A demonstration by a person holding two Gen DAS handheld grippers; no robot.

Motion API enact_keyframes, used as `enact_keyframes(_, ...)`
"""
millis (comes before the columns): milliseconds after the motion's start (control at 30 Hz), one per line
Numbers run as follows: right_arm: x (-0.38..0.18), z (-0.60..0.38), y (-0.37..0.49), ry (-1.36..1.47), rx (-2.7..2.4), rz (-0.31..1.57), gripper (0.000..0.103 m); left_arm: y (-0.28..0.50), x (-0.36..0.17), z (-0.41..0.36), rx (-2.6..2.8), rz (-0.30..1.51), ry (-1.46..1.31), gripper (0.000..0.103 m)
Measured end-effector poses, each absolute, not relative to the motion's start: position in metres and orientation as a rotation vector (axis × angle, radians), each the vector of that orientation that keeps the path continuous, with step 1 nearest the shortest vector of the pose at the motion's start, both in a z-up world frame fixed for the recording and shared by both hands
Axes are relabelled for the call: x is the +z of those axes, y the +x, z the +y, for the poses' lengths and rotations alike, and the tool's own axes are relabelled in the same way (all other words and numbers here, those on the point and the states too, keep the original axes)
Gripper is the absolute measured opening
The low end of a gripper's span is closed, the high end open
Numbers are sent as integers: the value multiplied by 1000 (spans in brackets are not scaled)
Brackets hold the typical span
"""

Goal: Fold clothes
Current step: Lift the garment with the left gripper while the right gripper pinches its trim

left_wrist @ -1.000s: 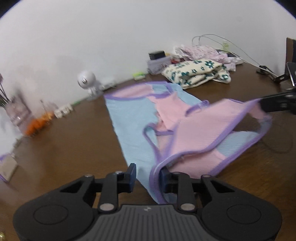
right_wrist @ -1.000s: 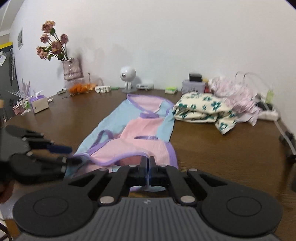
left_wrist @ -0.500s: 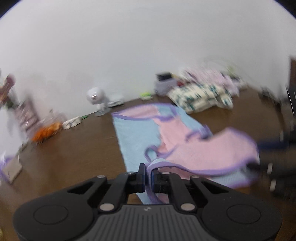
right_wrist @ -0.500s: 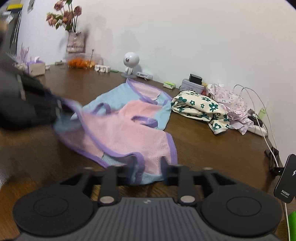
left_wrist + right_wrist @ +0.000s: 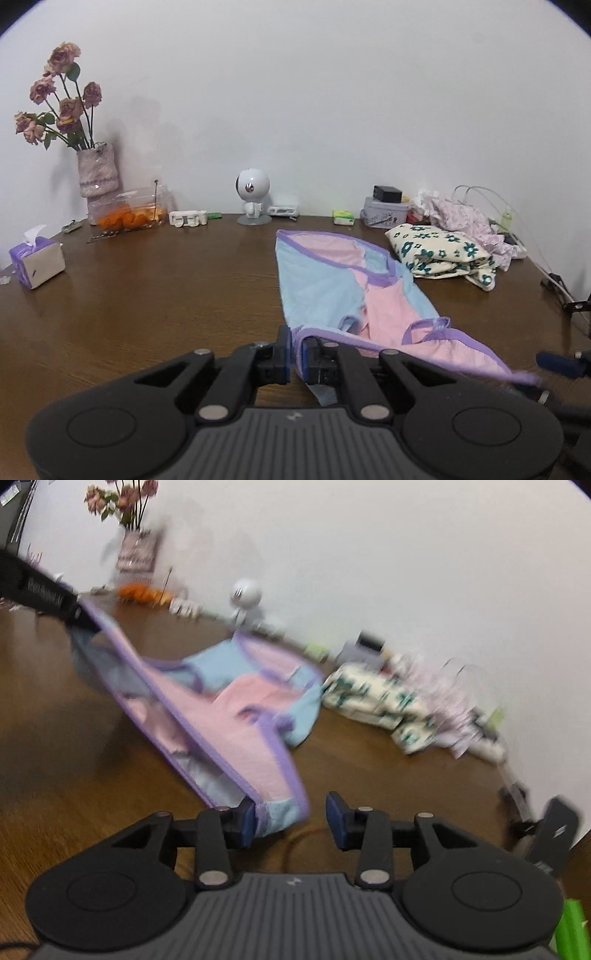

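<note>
Left wrist view: the pink-and-blue garment (image 5: 332, 291) is spread lengthwise on the brown table (image 5: 147, 295), its far hem toward 12 o'clock and its near purple-trimmed edge raised off the wood. That edge is pinched at one corner by the left gripper (image 5: 297, 356), whose pads are pressed together on the trim. The lifted edge is stretched out toward 3 o'clock, probably so the near half can be carried over the far half as one fold.

Right wrist view (blurred): the other corner of the same edge lies against the inner pad of the right gripper (image 5: 290, 821); a clear gap shows to the other pad. The jaws are closing with cloth between them, but no pinch is made yet.

Surroundings, left wrist view:
- folded floral cloth (image 5: 443, 254) at 2 o'clock, just beside the garment's far side; a rumpled pale pile (image 5: 465, 218) behind it.
- small white round-headed gadget (image 5: 252, 195) at 12 o'clock, near the wall.
- vase of dried roses (image 5: 98, 173) and container of orange pieces (image 5: 129, 218) at 10 o'clock.
- tissue box (image 5: 37, 262) at 9 o'clock.

Judged closest to the fold path: the floral cloth.
</note>
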State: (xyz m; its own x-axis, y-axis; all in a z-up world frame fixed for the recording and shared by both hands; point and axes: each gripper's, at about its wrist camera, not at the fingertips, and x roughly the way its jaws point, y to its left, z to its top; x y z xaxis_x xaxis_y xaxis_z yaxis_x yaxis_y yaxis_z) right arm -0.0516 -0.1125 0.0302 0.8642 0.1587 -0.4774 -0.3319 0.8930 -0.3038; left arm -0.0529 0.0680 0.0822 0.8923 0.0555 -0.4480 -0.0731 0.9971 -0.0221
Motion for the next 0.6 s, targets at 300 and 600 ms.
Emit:
enact_keyframes(300, 182, -166, -138, -238, 272, 59, 3, -148, 209, 45, -97, 107, 56, 3)
enact_keyframes(600, 332, -208, -149, -284, 304, -145, 3, -123, 340, 50, -220, 41, 97, 3)
